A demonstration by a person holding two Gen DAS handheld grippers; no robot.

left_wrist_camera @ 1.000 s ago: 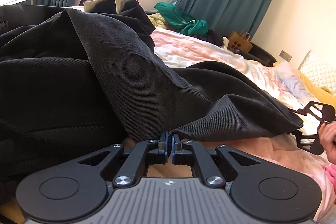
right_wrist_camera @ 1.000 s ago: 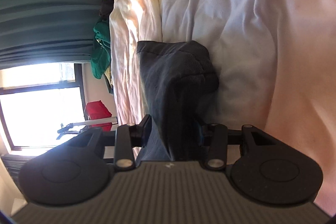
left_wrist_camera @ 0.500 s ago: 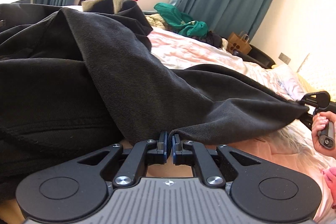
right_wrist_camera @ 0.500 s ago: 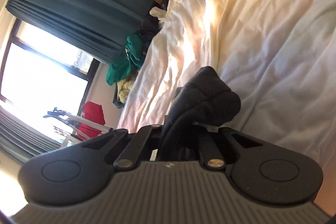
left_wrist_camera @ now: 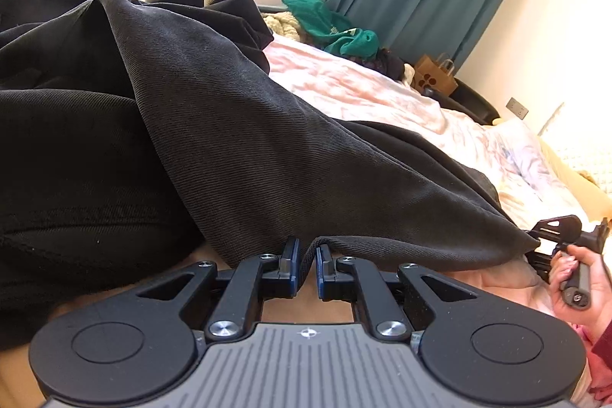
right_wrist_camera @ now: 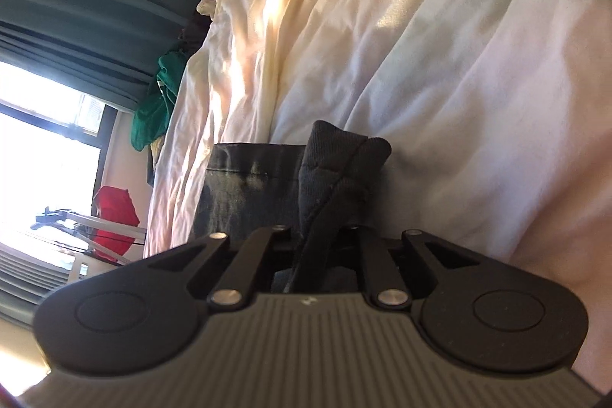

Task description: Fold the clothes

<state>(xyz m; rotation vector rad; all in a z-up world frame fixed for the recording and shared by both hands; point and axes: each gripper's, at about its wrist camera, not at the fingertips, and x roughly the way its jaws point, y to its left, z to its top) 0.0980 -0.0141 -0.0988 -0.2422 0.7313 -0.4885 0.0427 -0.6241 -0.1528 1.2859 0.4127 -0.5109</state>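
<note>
Garment: the black garment [left_wrist_camera: 237,148] lies heaped on the bed [left_wrist_camera: 363,90], its lower hem drawn out in a line from the left tongs [left_wrist_camera: 305,260] to the right tongs [left_wrist_camera: 550,236].
Changed, right side: a second ago the right tongs stood wide around a hem corner with the view rolled nearly sideways. Now they have clamped that corner, swung more upright and carried it along the bed away from the left tongs. Their jaws are easing open slightly, yet the bunched corner [right_wrist_camera: 340,174] stays pinched between them.
Changed, left side: little. The left tongs are narrow, holding the hem edge as before.
Meaning: both hem corners look secured and the edge is nearly taut, so the cloth seems ready to be lifted or laid over for a fold.
Left view only: the whole spread of the garment, the hand [left_wrist_camera: 581,278] gripping the right tool's handle, and the green clothing [left_wrist_camera: 332,29] beyond the garment.
Right view only: the seam and doubled layers inside the right grip, and bare sheet [right_wrist_camera: 440,44] past the corner.
</note>
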